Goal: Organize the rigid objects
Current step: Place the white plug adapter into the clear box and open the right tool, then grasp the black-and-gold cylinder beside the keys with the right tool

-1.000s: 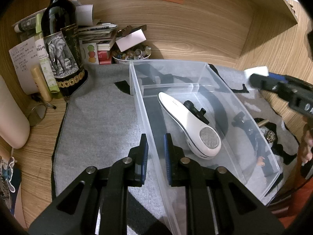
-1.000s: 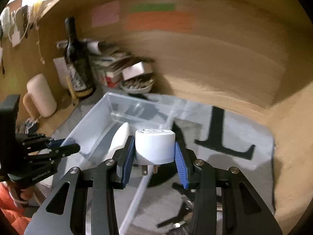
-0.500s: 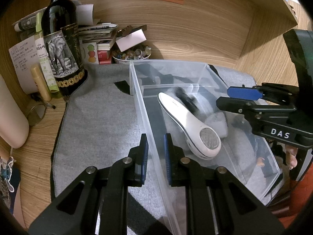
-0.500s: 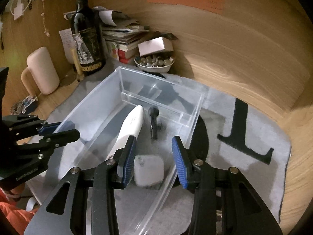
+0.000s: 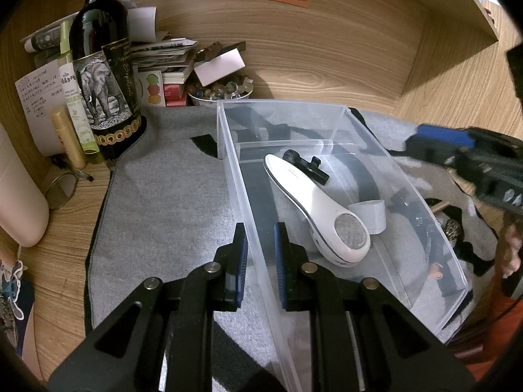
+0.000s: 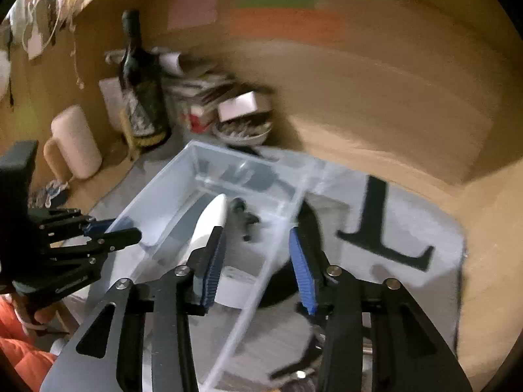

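A clear plastic bin (image 5: pixel 356 124) sits on a grey mat. Inside lie a white fabric shaver (image 5: pixel 313 202), a black clip-like part (image 5: pixel 307 165) and a white plug adapter (image 5: pixel 371 215). My left gripper (image 5: pixel 260 254) is shut on the bin's left wall near its front end. My right gripper (image 6: pixel 256 261) is open and empty, above the bin's right wall, with the adapter (image 6: pixel 233 285) below it in the bin (image 6: pixel 196 150). The right gripper also shows blurred at the right in the left wrist view (image 5: pixel 470 160).
A wine bottle (image 5: pixel 101 78), stacked papers, a bowl of small stones (image 5: pixel 222 91) and a beige mug (image 5: pixel 16 196) stand at the back left. Small metal and black parts (image 5: pixel 451 228) lie on the mat right of the bin. Wooden walls enclose back and right.
My right gripper opened and dropped the white adapter into the bin beside the shaver, then pulled back up to the right. My left gripper has kept its hold on the bin wall.
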`<control>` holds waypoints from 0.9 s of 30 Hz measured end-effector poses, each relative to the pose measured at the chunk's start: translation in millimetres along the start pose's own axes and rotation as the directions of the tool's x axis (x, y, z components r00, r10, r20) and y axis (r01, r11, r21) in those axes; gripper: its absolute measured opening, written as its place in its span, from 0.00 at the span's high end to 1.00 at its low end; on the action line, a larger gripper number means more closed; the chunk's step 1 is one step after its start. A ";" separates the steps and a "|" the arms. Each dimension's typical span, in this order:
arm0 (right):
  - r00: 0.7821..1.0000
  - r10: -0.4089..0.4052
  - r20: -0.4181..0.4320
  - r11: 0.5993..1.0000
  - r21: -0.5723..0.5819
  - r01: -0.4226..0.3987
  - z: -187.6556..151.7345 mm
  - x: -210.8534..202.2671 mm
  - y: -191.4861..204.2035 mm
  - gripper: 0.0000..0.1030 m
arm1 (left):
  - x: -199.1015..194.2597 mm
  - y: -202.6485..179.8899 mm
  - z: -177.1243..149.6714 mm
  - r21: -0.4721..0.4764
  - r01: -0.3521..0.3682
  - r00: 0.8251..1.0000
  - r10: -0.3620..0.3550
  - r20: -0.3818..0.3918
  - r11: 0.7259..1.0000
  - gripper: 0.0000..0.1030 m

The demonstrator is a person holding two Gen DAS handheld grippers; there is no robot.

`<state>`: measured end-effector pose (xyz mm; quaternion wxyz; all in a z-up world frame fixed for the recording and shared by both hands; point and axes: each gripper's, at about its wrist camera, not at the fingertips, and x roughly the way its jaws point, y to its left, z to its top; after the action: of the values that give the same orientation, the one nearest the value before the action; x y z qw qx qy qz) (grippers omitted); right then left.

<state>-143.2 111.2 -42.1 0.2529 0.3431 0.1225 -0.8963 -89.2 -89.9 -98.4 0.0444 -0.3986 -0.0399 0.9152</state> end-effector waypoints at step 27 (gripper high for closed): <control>0.959 -0.177 -0.223 0.915 0.322 0.244 -124.7 -15.8 -89.3 0.49 | 2.5 2.6 -2.5 0.010 -0.003 1.000 0.003 -0.010 1.000 0.85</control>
<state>-112.2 241.2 -118.9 0.0775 0.4504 0.0227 -0.8892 -89.1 -92.1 -102.2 0.0454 -0.4028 -0.0343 0.9135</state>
